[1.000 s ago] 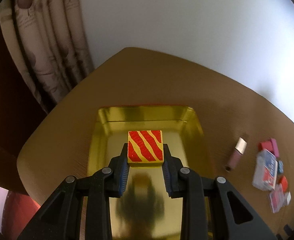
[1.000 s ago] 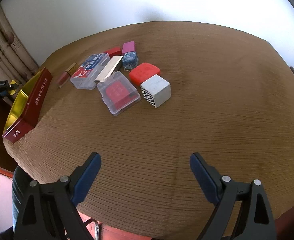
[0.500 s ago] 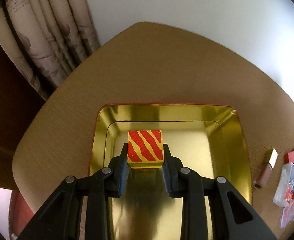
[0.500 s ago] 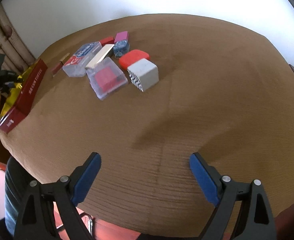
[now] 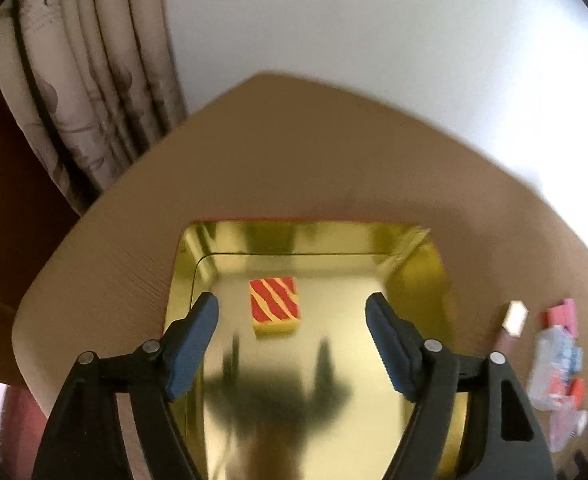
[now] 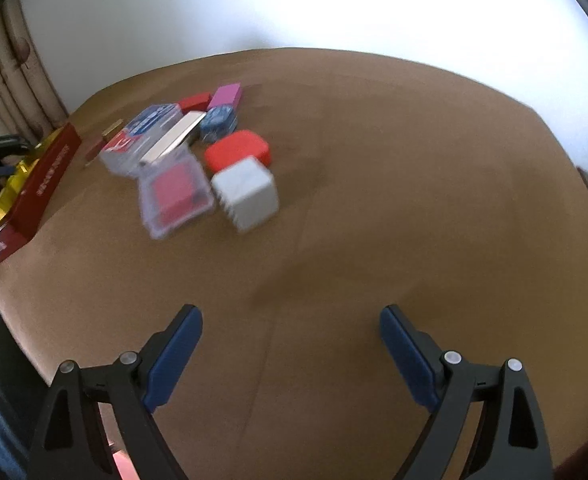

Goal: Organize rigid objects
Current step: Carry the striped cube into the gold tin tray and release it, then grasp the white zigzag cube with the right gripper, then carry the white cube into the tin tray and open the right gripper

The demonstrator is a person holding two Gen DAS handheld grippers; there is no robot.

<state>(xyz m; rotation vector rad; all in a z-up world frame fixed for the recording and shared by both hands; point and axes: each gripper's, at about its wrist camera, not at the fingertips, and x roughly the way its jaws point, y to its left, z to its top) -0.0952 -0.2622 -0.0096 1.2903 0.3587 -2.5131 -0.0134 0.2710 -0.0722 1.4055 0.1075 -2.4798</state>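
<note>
Striped block (image 5: 274, 305), red/yellow, is seen lying flat on the floor of the gold tin (image 5: 414, 240), w/ the left gripper (image 5: 291, 316) held above it, jaws spread wide & nothing pinched; block sits between the two blue pads, nearer the left one, clear of both. So the drop-off step for this piece is judged done. Outward from there, at approx 3 o'clock in the left wrist view, the rest of the pile is glimpsed on the brown table (image 5: 294, 152), blurred. Right gripper (image 6: 289, 344) is likewise spread & empty, hovering over bare table. At 11 o'clock from it the white cube (image 6: 247, 192) is found, touching or just beside the red rounded box (image 6: 238, 154) & the clear case w/ red insert (image 6: 175, 194); further back, more small boxes. Tin's red outer wall (image 6: 41, 178) is seen at 10 o'clock, well apart. Next move is judged to be a pick from the pile: white cube is nearest, so approach should be made w/ pads squared to two opposite faces, w/o nudging its neighbours.
</note>
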